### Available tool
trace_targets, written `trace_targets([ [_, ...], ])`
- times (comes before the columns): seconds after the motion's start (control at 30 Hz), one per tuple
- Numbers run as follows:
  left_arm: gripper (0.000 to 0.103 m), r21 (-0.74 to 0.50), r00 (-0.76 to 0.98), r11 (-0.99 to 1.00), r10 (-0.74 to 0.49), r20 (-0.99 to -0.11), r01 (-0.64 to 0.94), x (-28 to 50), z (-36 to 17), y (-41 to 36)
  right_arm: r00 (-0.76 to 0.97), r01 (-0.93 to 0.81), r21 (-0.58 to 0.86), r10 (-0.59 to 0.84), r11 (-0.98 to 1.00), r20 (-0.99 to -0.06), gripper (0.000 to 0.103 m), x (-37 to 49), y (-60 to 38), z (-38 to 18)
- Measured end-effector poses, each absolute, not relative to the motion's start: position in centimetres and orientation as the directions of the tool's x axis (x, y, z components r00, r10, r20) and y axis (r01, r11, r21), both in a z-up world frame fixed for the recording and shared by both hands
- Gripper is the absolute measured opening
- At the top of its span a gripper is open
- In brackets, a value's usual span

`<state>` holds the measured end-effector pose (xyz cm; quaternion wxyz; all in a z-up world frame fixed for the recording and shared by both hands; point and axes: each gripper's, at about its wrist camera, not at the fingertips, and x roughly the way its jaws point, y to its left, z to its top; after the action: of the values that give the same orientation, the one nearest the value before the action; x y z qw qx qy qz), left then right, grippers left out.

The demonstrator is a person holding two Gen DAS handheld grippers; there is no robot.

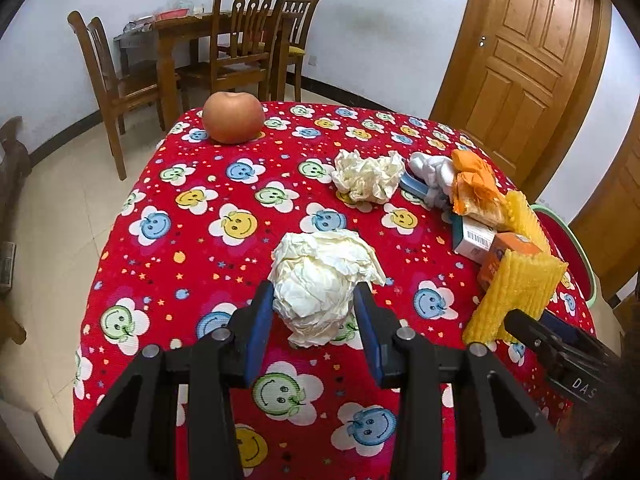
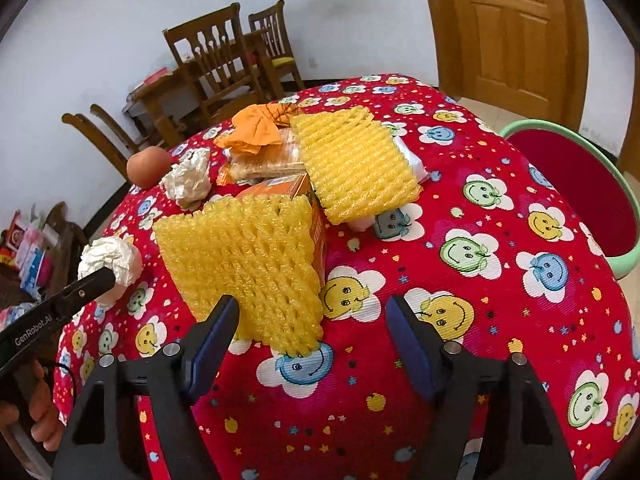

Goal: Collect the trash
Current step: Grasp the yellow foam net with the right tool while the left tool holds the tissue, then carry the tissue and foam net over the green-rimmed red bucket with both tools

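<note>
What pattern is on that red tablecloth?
The tablecloth shows white flowers with blue, yellow and green smiley faces, plus small stars. The right wrist view shows it best.

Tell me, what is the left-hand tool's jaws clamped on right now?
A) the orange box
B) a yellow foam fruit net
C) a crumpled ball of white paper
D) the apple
C: the left gripper has its jaws pressed against both sides of the crumpled white paper ball, while the apple sits untouched at the far edge of the table.
</note>
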<state>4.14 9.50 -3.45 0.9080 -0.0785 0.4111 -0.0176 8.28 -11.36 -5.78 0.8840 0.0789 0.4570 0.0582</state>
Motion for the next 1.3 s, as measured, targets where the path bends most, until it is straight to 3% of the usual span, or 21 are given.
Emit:
trace_targets([
  [0.07,0.041,-0.158,0.660,0.987,-0.100,-0.744,-0.029,4.2,-3.5,9.3,0.575,-0.029,0.194,0.175,0.981,-0.799,0.072,8.2,-11.4,-5.7],
  [0.2,0.041,-0.158,0.661,0.987,-0.102,-0.743,-0.025,4.1,-3.4,9.2,0.558,-0.052,0.193,0.188,0.980,-0.808,0.041,7.9,-11.0,-5.6],
  [0.23,0.041,-0.161,0.661,0.987,-0.104,-0.743,-0.025,4.1,-3.4,9.1,0.562,-0.057,0.180,0.180,0.982,-0.807,0.039,7.8,-10.8,-5.7],
  [0.37,0.041,-0.163,0.666,0.986,-0.107,-0.738,-0.023,3.8,-3.0,9.0,0.571,-0.089,0.170,0.190,0.981,-0.799,0.013,7.0,-10.2,-5.3],
  [0.8,0.041,-0.178,0.699,0.984,-0.133,-0.703,0.009,2.4,-0.5,7.9,0.635,-0.142,0.219,0.258,0.965,-0.728,0.010,3.8,-11.2,-1.6],
  [1.3,0.041,-0.228,0.717,0.964,-0.255,-0.649,0.137,2.1,3.3,3.6,0.729,-0.066,0.209,0.190,0.976,-0.658,0.010,2.1,-15.6,2.7],
])
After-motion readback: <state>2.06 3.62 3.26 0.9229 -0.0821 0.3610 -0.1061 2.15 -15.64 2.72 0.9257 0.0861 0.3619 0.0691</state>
